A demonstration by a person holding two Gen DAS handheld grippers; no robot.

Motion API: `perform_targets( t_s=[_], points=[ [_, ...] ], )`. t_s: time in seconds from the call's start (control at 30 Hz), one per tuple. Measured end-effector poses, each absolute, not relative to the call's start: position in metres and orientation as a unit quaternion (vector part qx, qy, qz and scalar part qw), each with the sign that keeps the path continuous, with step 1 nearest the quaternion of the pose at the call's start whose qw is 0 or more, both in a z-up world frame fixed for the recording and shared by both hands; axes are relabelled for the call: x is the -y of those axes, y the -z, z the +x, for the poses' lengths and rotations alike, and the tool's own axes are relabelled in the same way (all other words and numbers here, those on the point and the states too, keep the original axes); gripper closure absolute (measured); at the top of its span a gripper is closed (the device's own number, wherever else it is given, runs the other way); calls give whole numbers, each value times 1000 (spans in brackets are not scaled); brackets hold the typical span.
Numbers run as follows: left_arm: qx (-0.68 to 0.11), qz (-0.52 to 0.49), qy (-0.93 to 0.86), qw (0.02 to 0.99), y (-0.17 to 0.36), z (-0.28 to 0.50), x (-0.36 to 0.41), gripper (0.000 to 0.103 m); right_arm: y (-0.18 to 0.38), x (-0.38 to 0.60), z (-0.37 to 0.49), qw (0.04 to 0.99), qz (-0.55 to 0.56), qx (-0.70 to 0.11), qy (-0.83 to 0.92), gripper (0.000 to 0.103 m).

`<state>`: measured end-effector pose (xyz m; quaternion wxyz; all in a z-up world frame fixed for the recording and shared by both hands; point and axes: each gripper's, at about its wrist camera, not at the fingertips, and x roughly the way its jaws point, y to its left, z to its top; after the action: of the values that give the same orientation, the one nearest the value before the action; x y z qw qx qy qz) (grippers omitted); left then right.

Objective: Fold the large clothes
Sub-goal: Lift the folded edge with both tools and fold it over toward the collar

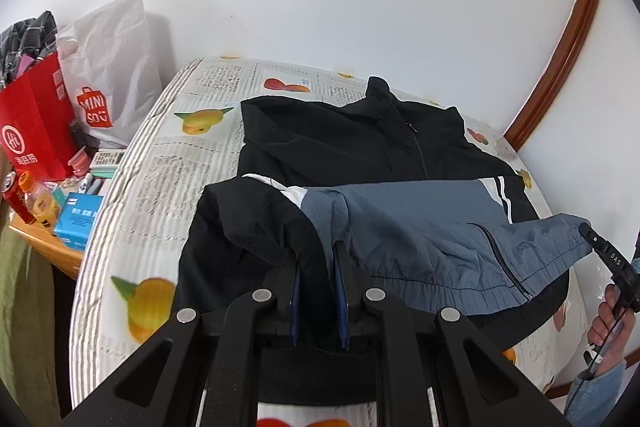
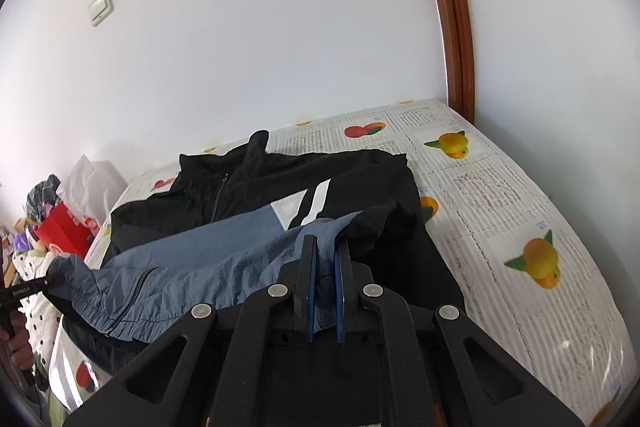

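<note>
The jacket (image 1: 360,155) lies spread on the bed (image 1: 168,163), collar at the far end from both tongs, zip running down its black upper half. Its lower part, slate blue with white stripes, is lifted off the bed and hangs between the two grips.

The left tongs (image 1: 316,255) pinch a bunch of black and blue fabric at the hem corner on their side; the cloth rises straight out from between the blue-lined fingers (image 1: 296,291). The right tongs (image 2: 325,247) are pressed onto the matching blue corner on their side. Holding both bottom corners at once keeps the hem taut and level, which I judge is meant to let the lower half carry forward over the chest as one even fold, not a crumpled heap. The slack blue panel sagging between the grips suggests the pull is not yet fully tight.

Well off to the left of the left tongs, past the bed's edge, a cluttered desk (image 1: 48,247) holds a red paper bag (image 1: 36,135) with dark checked cloth poking from its top, and a white shopping bag (image 1: 108,75) behind it whose contents are hidden. A blue box (image 1: 78,219) and an orange drink bottle (image 1: 38,203) stand nearer.
</note>
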<state>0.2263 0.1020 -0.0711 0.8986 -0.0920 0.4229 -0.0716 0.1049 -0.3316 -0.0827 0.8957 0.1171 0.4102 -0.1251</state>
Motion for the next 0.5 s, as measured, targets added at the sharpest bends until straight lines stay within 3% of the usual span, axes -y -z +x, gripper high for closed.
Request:
perform_targets(
  t_s=[0.5],
  points=[
    [-442, -79, 60, 891, 92, 277, -92, 86, 119, 350, 155, 885, 122, -427, 142, 96]
  ],
)
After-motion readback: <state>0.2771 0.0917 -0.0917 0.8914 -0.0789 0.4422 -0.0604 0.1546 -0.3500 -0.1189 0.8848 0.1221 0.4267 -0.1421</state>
